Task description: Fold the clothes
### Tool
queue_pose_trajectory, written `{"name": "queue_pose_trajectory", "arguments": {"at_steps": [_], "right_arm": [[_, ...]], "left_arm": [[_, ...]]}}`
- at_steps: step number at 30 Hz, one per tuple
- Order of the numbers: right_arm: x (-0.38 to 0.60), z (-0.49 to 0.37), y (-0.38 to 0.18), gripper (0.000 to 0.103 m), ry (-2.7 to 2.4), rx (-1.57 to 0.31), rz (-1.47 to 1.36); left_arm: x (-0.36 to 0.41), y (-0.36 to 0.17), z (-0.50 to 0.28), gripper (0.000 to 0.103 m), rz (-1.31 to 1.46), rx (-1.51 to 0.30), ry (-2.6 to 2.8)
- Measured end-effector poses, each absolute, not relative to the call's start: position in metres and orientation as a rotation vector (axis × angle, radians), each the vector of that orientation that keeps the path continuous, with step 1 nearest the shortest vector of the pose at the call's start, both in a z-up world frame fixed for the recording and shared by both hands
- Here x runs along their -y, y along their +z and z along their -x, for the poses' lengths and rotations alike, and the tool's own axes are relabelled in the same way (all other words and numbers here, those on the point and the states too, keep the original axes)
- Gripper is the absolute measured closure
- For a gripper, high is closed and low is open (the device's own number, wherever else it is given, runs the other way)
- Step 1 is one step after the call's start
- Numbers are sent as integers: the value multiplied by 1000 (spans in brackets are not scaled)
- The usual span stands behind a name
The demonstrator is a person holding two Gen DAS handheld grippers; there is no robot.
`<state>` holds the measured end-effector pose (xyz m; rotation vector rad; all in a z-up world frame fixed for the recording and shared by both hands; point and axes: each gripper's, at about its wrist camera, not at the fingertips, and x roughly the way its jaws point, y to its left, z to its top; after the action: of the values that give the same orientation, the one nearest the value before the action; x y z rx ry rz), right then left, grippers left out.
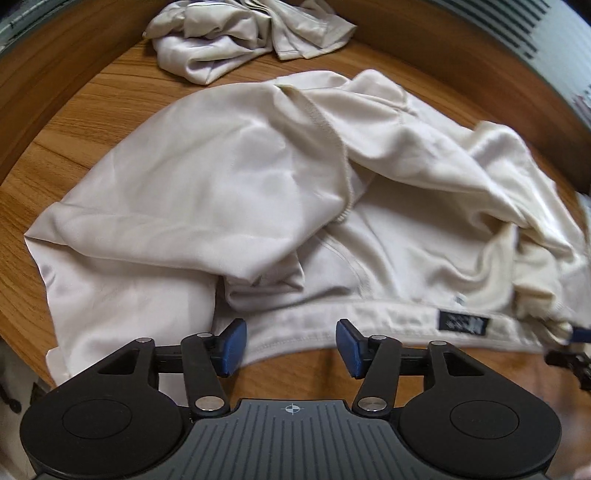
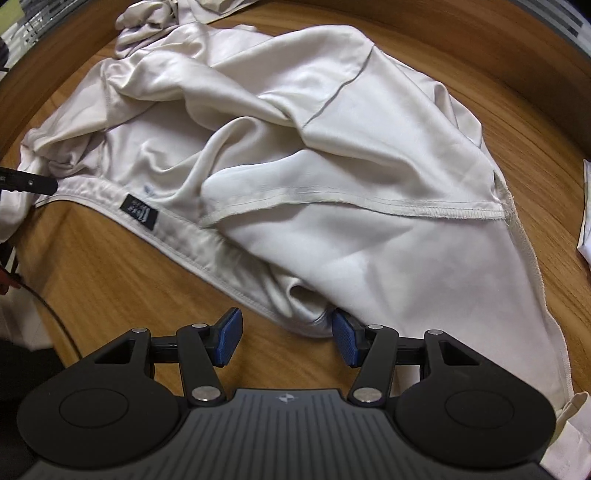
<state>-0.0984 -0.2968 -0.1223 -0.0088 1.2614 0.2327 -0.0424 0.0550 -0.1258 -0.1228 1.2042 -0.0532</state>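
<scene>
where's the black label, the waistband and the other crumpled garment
black label point(image 2: 140, 213), right wrist view, middle of the tag sewn on the band
waistband point(image 1: 295, 334), left wrist view, stitched near edge between the open pads
crumpled garment point(image 1: 236, 33), left wrist view, middle of the far pile

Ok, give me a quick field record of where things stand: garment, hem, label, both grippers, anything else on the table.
garment: cream garment spread rumpled on the wooden table, not yet folded
hem: near edge lies toward the grippers, partly turned so inner seams show
label: black tag on the hem band
left gripper: open, over the hem, no cloth pinched
right gripper: open, at a bunched fold of the hem, pads not pressing on it
other: second crumpled cream cloth at the far side
</scene>
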Motion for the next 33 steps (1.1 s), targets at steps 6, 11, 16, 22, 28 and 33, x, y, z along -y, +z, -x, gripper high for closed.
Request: {"name": "queue_pose_trajectory", "arguments": {"at_steps": [6, 11, 16, 22, 28, 33], "right_arm": [[305, 91, -128, 36, 237, -1272, -40], [310, 78, -130, 35, 186, -1269, -105], [305, 70, -133, 37, 118, -1253, -109], [291, 78, -129, 90, 57, -1243, -79], [283, 111, -104, 96, 76, -1253, -105], [282, 151, -70, 97, 108, -1289, -172]], "left_arm": [[-59, -131, 22, 41, 156, -1203, 13], [-58, -134, 9, 30, 127, -1183, 8], [-55, -135, 2, 31, 52, -1168, -31], [-67, -126, 2, 91, 21, -1174, -87], [-77, -101, 22, 93, 3, -1200, -237], [-84, -74, 43, 93, -53, -1253, -376]]}}
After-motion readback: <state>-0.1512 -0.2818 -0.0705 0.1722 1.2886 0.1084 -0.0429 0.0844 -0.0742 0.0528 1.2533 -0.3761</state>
